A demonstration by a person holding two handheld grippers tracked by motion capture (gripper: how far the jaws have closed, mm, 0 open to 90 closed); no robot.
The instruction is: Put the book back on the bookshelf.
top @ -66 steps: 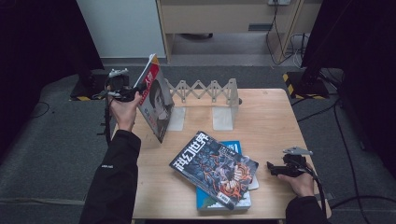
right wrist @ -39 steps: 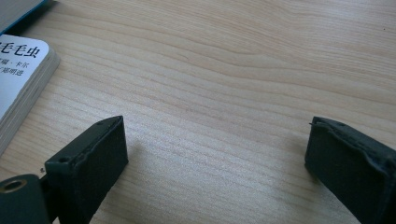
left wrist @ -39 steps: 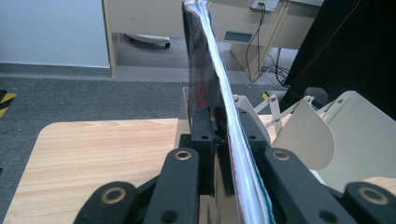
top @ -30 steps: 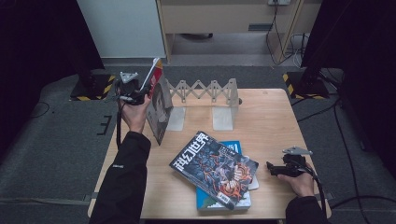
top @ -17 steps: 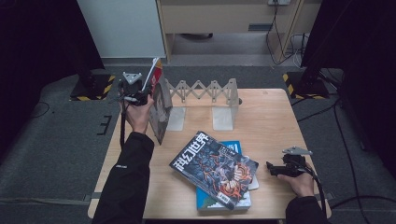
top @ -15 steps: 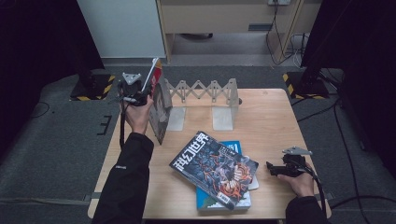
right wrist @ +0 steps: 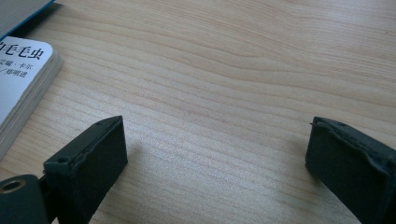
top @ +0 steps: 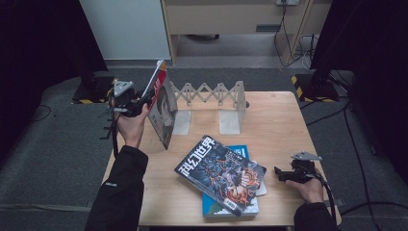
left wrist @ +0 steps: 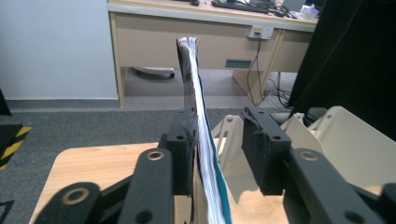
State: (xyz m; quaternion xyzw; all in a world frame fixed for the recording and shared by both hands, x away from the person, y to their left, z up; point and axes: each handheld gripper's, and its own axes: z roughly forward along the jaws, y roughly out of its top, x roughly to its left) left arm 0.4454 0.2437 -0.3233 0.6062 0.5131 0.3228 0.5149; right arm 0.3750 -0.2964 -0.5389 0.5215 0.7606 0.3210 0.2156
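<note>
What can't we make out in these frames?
- Upright magazine: cover unseen in left gripper view, edge-on.
- Blue book: high view, mostly covered by the dark magazine.
- White book: right gripper view, cut off at the left edge.
- Left tool: high view, pad contact too small to judge.

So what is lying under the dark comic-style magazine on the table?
Under the magazine lie a blue book and a white book, mostly covered; anything further beneath is hidden.

Grey carpet, white wall panel, wooden desk behind, black curtains.
</note>
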